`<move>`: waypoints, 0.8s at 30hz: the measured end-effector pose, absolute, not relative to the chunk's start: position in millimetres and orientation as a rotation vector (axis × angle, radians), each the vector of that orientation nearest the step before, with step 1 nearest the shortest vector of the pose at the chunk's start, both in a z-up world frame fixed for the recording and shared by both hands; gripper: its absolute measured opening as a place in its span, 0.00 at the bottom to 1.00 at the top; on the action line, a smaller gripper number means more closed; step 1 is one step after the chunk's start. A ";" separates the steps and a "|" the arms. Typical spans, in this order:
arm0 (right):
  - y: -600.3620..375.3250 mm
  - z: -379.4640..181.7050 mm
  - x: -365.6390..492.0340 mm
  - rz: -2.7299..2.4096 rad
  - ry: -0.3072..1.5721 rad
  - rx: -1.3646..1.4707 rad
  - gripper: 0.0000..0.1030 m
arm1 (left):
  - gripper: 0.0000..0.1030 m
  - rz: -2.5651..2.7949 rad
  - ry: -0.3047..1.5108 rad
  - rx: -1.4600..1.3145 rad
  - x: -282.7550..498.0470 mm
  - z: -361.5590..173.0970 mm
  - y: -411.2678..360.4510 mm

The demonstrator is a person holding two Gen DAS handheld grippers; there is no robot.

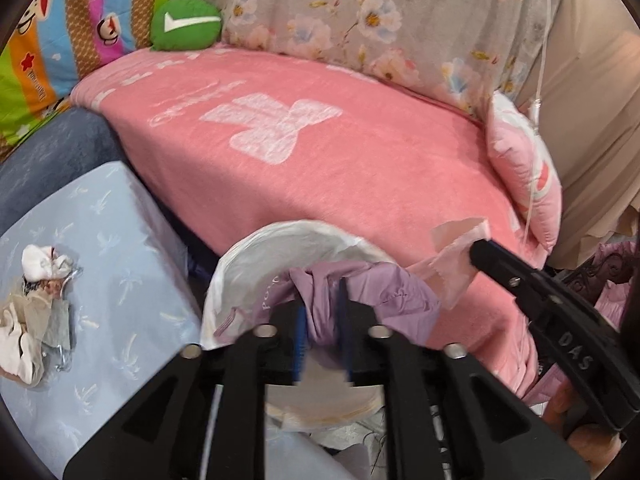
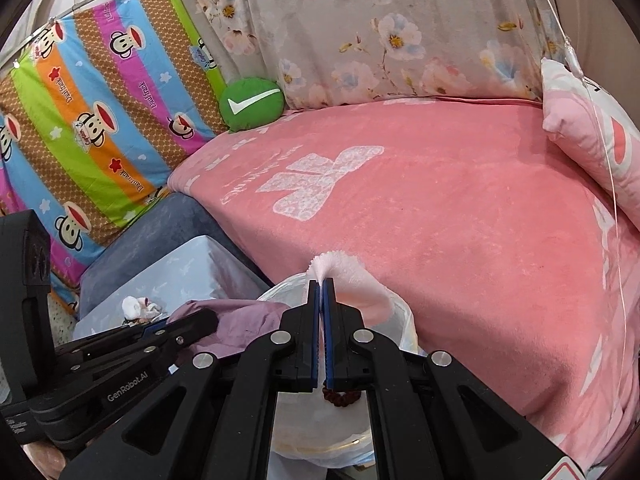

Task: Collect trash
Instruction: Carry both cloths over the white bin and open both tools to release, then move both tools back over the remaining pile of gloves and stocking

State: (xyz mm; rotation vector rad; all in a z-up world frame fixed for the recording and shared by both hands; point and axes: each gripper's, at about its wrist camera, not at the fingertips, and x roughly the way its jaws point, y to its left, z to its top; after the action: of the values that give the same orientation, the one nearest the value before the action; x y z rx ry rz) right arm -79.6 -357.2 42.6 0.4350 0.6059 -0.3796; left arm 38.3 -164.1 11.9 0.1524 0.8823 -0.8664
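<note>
My left gripper [image 1: 323,280] is shut on the bunched rim of a purple bag [image 1: 384,300], held over a white-lined bin [image 1: 280,248] below the bed edge. The bag also shows in the right wrist view [image 2: 240,320], with the left gripper [image 2: 208,318] on it. My right gripper [image 2: 322,282] is shut on a pale pink tissue [image 2: 356,280] above the bin [image 2: 400,320]. In the left wrist view the right gripper [image 1: 478,250] holds the same tissue [image 1: 456,248]. More crumpled tissues and wrappers [image 1: 36,300] lie on a light blue stool [image 1: 120,260].
A pink blanket [image 2: 440,220] covers the bed behind the bin. A pink pillow [image 2: 592,140] lies at the right, a green round cushion [image 2: 252,104] at the back left. A striped cartoon sheet [image 2: 100,120] hangs at the left. A thin clear tube [image 2: 612,200] hangs at the right.
</note>
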 end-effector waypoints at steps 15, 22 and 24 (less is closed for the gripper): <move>-333.5 38.0 -60.1 -0.347 0.627 0.405 0.21 | 0.68 -0.723 0.829 0.175 48.6 8.7 -139.2; -323.3 36.7 -53.6 -0.322 0.640 0.395 0.21 | 0.68 -0.691 0.834 0.154 53.0 7.6 -126.8; -317.7 35.8 -49.7 -0.310 0.647 0.389 0.21 | 0.68 -0.681 0.835 0.145 54.8 8.0 -122.0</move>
State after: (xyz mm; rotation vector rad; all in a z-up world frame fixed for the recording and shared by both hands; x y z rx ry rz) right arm -49.7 -317.7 35.8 0.3891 0.6470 -0.3099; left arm 54.8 -122.0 8.0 0.1453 0.8353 -0.6812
